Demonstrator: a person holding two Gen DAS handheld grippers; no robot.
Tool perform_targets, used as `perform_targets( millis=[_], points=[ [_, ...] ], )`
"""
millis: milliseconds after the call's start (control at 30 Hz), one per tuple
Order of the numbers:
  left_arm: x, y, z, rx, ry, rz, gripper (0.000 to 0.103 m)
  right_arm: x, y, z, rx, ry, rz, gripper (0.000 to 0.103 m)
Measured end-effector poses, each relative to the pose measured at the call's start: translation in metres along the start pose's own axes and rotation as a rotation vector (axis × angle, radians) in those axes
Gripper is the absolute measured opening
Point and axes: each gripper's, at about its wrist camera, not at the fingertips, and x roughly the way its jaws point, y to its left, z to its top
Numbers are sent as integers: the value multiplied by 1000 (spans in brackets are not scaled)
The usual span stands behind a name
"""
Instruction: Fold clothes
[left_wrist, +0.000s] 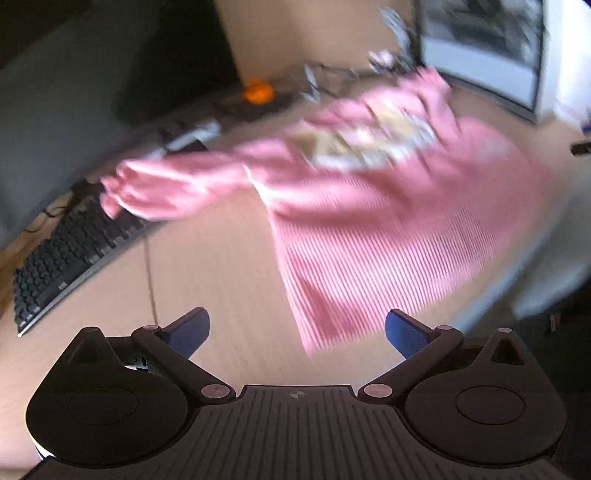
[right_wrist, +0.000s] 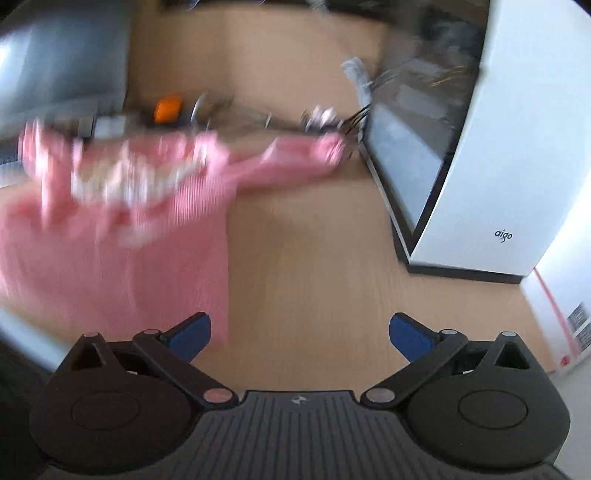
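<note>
While the pink striped long-sleeved top (left_wrist: 369, 206) lies spread on the light wooden desk (left_wrist: 214, 266), sleeves out, no fold appears made (frames blurred). Left gripper (left_wrist: 297, 332) and right gripper (right_wrist: 300, 336): jaws spread, empty.

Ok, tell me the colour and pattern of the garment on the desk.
Pink with fine white stripes; the shirt shows best in the left wrist view.

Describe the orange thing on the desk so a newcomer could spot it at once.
Start at the wooden desk and follow the pink striped shirt to its far edge. Just beyond it, before the dark monitor, sits the small orange thing. It is blurred, but nothing else among the grey clutter there is orange.
</note>
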Motion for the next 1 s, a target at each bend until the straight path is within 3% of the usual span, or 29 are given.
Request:
perform_targets(
  millis=[100, 167, 233, 333, 500, 833, 900, 1000],
  points=[
    [13, 2, 29, -104, -41, -51, 103, 20, 4, 30, 115, -51, 94, 103],
    [22, -2, 44, -161, -58, -133, 103, 41, 22, 47, 118, -54, 186, 103],
    [34, -10, 58, -199, -62, -202, 103, 68, 48, 66, 33, -37, 260, 103],
    [53, -32, 67, -197, -44, -229, 103, 99, 99, 91, -187, -11, 323, 103],
    [66, -51, 53, -287, 10, -238, 103, 152, 165, 116, -485, 12, 347, 103],
    [76, -65, 42, -453, 78, -171, 103, 260, 228, 124, -718, 38, 400, 103],
    [79, -68, 41, -466, 94, -163, 103, 270, 232, 123, -771, 2, 410, 103],
    [89, -72, 39, -490, 133, -145, 103, 282, 242, 122, -847, -141, 276, 103]
  ],
)
